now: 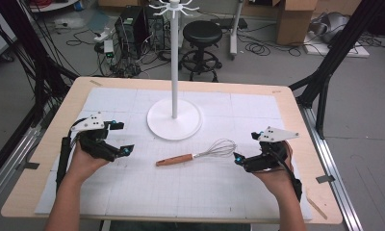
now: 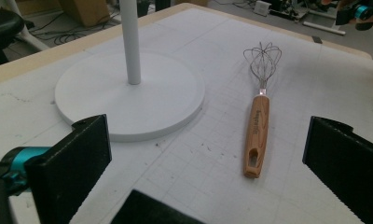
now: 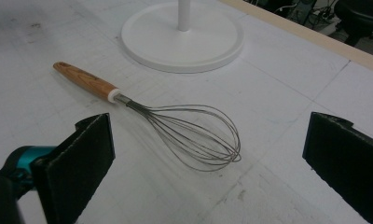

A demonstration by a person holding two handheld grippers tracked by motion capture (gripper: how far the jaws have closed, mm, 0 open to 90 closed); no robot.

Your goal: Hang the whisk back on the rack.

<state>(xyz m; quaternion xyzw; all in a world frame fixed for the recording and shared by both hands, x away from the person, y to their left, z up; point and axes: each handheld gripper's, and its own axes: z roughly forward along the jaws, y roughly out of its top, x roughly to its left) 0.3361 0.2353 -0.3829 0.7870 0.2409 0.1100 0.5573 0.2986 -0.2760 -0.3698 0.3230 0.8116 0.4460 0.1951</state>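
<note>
White gridded matting (image 1: 133,192) is laid over a pale wooden table (image 1: 60,120), whose bare rim is left showing on every side. Beyond the far edge, a black stool (image 1: 202,33), a computer tower (image 1: 130,24), cardboard boxes (image 1: 294,19) and loose cables on a grey floor are seen. A white stand (image 1: 174,118) with a round base is set at the middle of the mat. The whisk (image 1: 195,155) is laid flat just in front of that base, wooden handle toward the left gripper (image 1: 117,138), wire head toward the right gripper (image 1: 245,147). Writing is printed along the handle, too blurred to be read. Both grippers are held with jaws spread wide and nothing between them, each well apart from the whisk. Open mat is left all around it.
</note>
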